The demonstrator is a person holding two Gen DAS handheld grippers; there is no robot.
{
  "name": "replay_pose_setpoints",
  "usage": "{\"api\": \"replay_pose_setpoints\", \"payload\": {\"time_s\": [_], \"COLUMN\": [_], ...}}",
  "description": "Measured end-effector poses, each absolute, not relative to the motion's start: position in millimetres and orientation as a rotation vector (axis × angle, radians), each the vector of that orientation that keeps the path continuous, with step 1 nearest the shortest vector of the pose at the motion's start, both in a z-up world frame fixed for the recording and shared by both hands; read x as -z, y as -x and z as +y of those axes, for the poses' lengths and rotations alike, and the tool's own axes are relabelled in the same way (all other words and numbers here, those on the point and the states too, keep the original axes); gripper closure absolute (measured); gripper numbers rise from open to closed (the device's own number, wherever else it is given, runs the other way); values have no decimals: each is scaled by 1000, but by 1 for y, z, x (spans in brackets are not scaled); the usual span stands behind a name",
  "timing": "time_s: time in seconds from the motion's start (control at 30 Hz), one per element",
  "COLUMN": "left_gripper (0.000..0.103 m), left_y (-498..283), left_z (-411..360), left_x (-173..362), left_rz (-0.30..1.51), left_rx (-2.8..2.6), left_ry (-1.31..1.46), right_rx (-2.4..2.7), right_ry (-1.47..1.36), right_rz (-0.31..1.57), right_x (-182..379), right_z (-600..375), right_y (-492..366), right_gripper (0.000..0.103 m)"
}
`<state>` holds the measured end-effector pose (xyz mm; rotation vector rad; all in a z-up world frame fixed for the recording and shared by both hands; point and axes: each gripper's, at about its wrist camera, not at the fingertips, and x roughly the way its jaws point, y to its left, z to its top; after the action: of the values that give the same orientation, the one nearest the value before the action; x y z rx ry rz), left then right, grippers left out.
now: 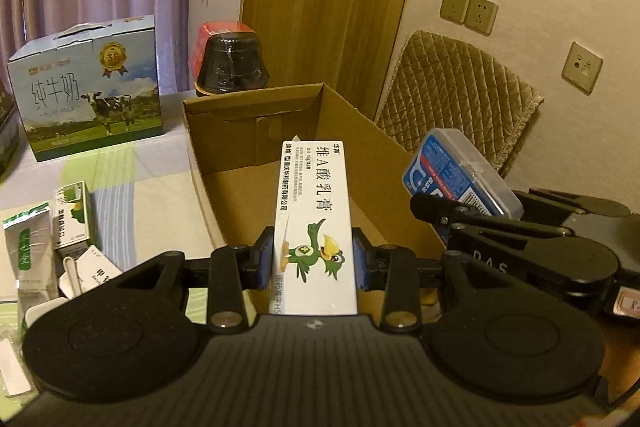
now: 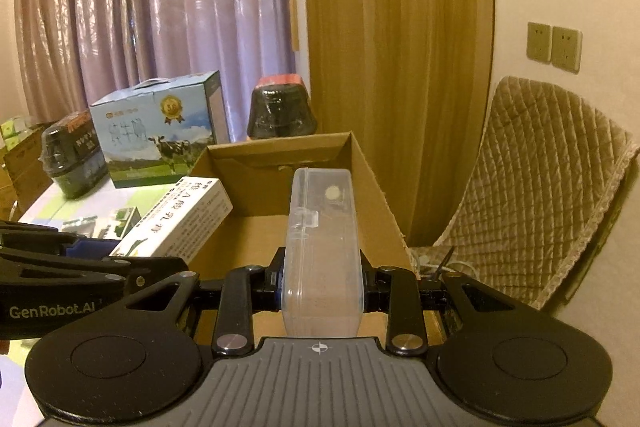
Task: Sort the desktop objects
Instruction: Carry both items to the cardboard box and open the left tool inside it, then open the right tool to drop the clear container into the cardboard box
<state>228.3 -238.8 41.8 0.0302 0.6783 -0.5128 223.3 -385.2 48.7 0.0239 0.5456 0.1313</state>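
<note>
Over the open cardboard box (image 1: 256,163), both my grippers carry loads.
My left gripper (image 1: 314,263) clamps the white ointment carton (image 1: 314,223); my right gripper (image 2: 322,283) grips the clear plastic case (image 2: 322,247); milk carton (image 1: 90,87) near the tabletop's far edge.

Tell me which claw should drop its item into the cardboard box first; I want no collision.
Probably right: its claw holds the plastic case over the cardboard box; the left claw holds its ointment box nearer the wall.

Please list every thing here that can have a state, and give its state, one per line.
left gripper: shut on the white ointment box
white ointment box: held above the cardboard box, closed
right gripper: shut on the clear plastic case
clear plastic case: held above the cardboard box, lid closed
cardboard box: open on top
milk carton: upright, closed
</note>
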Motion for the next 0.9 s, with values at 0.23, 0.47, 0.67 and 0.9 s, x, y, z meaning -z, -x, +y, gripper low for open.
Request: {"api": "replay_pose_setpoints", "payload": {"time_s": [0.23, 0.47, 0.67, 0.9], "left_gripper": [69, 61, 59, 56], "left_y": [-240, -232, -221, -218], "left_z": [-243, -227, -212, -201], "left_x": [-29, -29, -30, -33], "left_rz": [702, 692, 689, 684], "left_rx": [503, 485, 469, 459], "left_ry": [-15, -5, 11, 20], "right_rx": [-122, -120, -131, -144], "right_ry": [-40, -42, -27, -43], "right_rz": [566, 570, 575, 581], "right_x": [-39, -38, -37, -35], "right_z": [-392, -392, -384, -378], "right_y": [-229, -229, -232, -238], "right_gripper": [75, 75, 75, 72]}}
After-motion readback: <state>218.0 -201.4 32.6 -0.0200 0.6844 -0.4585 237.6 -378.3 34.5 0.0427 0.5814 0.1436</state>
